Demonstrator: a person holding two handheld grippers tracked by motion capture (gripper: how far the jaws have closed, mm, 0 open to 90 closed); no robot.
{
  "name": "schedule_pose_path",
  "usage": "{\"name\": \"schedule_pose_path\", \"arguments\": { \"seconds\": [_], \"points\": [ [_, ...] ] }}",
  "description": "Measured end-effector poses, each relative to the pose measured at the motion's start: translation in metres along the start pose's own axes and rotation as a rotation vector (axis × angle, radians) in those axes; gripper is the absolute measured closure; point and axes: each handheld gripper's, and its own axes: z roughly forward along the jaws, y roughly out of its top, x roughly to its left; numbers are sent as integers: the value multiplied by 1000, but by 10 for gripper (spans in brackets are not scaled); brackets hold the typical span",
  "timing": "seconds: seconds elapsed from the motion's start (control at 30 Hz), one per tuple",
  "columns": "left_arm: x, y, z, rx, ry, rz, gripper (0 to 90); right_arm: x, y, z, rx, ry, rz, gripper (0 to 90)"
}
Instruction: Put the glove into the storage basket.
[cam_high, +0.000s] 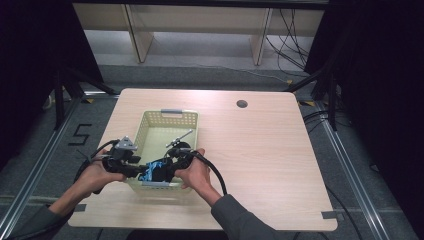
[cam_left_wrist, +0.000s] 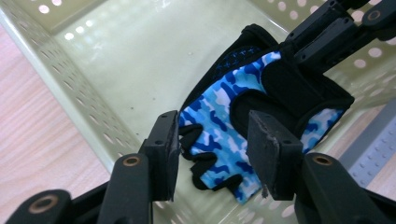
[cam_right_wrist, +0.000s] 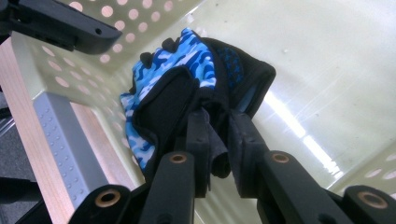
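Pinching camouflage fabric glove (cam_right_wrist: 177, 74), right gripper (cam_right_wrist: 218, 135) above perforated basket (cam_right_wrist: 327, 70).

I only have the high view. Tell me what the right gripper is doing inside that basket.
Observer: The right gripper is pinching the black cuff of a blue camouflage fingerless glove.
Operator: Report the left gripper.
Observer: The left gripper is open, with the glove's finger end between its fingers and not clamped.
Operator: Say what else is in the basket.
Observer: The visible floor of the basket is bare.
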Motion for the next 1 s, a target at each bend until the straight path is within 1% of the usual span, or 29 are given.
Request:
{"name": "schedule_pose_path", "arguments": {
  "seconds": [0.03, 0.07, 0.1, 0.13, 0.17, 0.2, 0.23, 0.27, 0.3, 0.33, 0.37, 0.4, 0.43, 0.47, 0.5, 0.53, 0.57, 0.6, 0.63, 0.67, 0.7, 0.73, 0.8, 0.83, 0.87, 0.9, 0.93, 0.97, 1.0],
  "points": [
    [-1, -1, 1, -11, 11, -5, 533, 1, 0, 0, 7, 4, 6, 782],
    [-2, -1, 1, -18, 16, -12, 526, 1, 0, 0, 2, -12, -5, 774],
    [-2, -1, 0, -22, 18, -12, 506, 2, 0, 0, -1, -24, -14, 721],
    [-2, -1, -2, -19, 19, -13, 491, 3, 1, -1, -10, -43, -15, 673],
    [-2, -1, -2, -19, 19, -13, 484, 3, 2, -3, -21, -48, -16, 670],
    [-5, -1, -3, -52, 32, -37, 479, 3, 4, -5, -40, -52, -30, 651],
    [-5, -1, -6, -57, 30, -33, 469, 4, 5, -7, -48, -55, -25, 632],
    [-7, 0, -7, -68, 31, -52, 452, 4, 7, -10, -66, -56, -27, 600],
    [-7, 0, -9, -72, 32, -48, 442, 3, 8, -13, -79, -66, -36, 592],
    [-7, 0, -9, -72, 32, -48, 433, 3, 8, -13, -79, -66, -36, 592],
    [-8, 1, -13, -83, 40, -52, 424, 1, 11, -19, -124, -62, -47, 569],
    [-9, 1, -14, -88, 36, -56, 417, 2, 11, -22, -133, -58, -31, 554],
    [-9, 1, -16, -94, 31, -57, 407, 1, 11, -24, -142, -62, -32, 540],
    [-10, 2, -17, -100, 36, -64, 397, 0, 11, -29, -153, -61, -32, 523],
    [-11, 2, -18, -107, 38, -71, 389, -1, 10, -32, -172, -48, -23, 514],
    [-12, 2, -18, -118, 30, -76, 380, -3, 9, -36, -179, -55, -27, 506],
    [-12, 2, -18, -118, 30, -76, 375, -3, 9, -36, -179, -55, -27, 506],
    [-14, 2, -19, -123, 34, -75, 367, -4, 6, -46, -193, -51, 10, 503],
    [-17, 2, -21, -128, 26, -65, 363, -5, 5, -49, -202, -54, 23, 494],
    [-19, 3, -21, -135, 28, -80, 360, -8, 3, -52, -223, -57, 2, 493],
    [-21, 3, -22, -141, 21, -72, 357, -10, 2, -54, -245, -41, -30, 492],
    [-23, 4, -23, -143, 15, -64, 353, -12, -1, -59, -259, -35, -31, 489],
    [-26, 5, -23, -148, 11, -60, 349, -13, -3, -63, -257, -40, -25, 481],
    [-31, 6, -25, -153, 5, -55, 343, -16, -9, -72, -269, -44, -22, 464],
    [-33, 7, -25, -162, 2, -60, 341, -19, -12, -75, -289, -30, -25, 460],
    [-37, 8, -26, -172, -5, -57, 340, -20, -14, -77, -294, -19, -13, 458],
    [-40, 9, -26, -175, -15, -51, 340, -24, -17, -81, -301, -14, -16, 456],
    [-44, 10, -27, -183, -18, -44, 340, -25, -21, -84, -302, -14, 0, 453],
    [-48, 11, -27, -190, -27, -41, 339, -28, -24, -86, -317, -7, -6, 450]
  ]
}}
